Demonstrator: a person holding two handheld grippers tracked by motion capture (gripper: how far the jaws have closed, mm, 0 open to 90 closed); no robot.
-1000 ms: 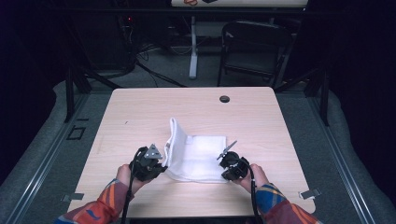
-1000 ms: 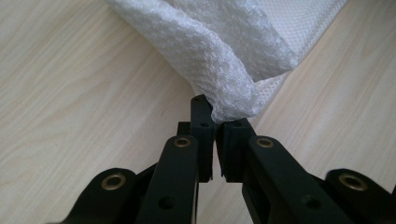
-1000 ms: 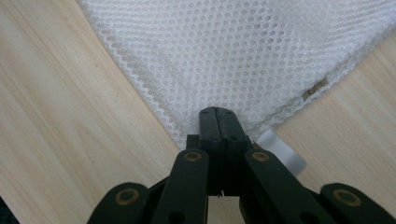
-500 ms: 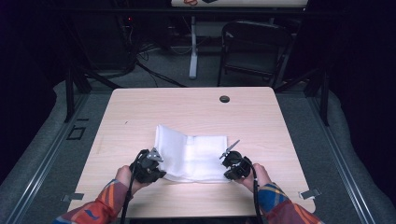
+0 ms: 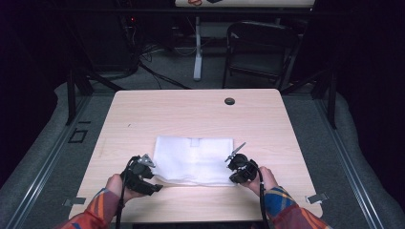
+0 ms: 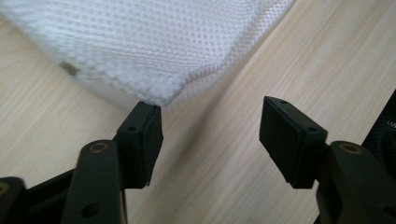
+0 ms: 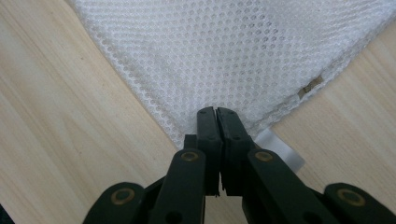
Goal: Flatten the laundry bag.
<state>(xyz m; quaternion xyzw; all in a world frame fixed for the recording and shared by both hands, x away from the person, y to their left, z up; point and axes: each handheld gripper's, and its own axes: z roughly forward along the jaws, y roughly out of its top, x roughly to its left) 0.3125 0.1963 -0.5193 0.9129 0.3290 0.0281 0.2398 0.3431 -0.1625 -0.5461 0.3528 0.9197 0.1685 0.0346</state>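
Right hand-held gripper (image 7: 218,114) clamped on the near right corner of a white mesh cloth (image 5: 193,160), left hand-held gripper (image 6: 210,126) spread wide at the near left corner, cloth flat on the tabletop (image 5: 191,112), both hands low at the near edge

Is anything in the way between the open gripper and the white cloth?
Nothing visible is. The left gripper stands open right at the corner of the white mesh cloth, with bare wooden table between its jaws. The right gripper is shut on another corner.
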